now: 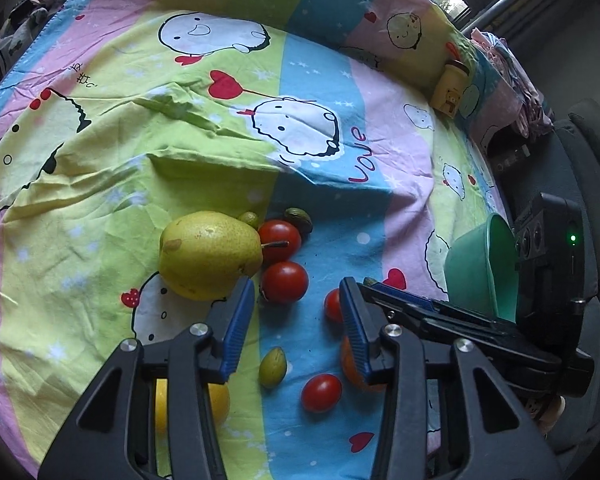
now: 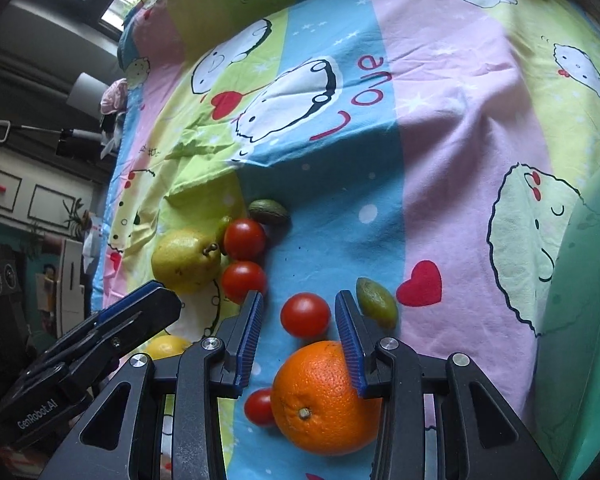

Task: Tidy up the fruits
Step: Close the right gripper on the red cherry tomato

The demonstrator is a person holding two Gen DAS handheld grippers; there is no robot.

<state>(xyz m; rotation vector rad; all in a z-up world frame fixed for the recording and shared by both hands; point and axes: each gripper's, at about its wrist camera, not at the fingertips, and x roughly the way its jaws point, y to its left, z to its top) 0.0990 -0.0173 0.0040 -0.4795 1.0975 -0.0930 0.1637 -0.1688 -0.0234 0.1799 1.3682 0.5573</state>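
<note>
Right gripper (image 2: 299,316) jaws spread, empty; tomato (image 2: 305,314) between tips, orange (image 2: 323,396) at 6 o'clock, nearer than left gripper (image 1: 297,304).

I am over a bed (image 1: 100,184) spread with a wrinkled cartoon sheet (image 2: 440,152) striped pink, green and blue. Lying straight on the sheet: a pear (image 1: 208,254) on its side, with two tomatoes (image 1: 279,236) touching its stem end and two dark green fruits (image 1: 299,219) just behind them. Nearer me, a third tomato (image 2: 305,315) sits just above an orange (image 2: 322,398), a fourth tomato (image 2: 259,406) touches the orange's left side, and a small green fruit (image 2: 376,302) lies beside a printed heart. A lemon (image 2: 166,346) is partly hidden. A green bowl (image 1: 484,264) stands at the right edge, a yellow cup (image 1: 452,90) by the far pillow.
</note>
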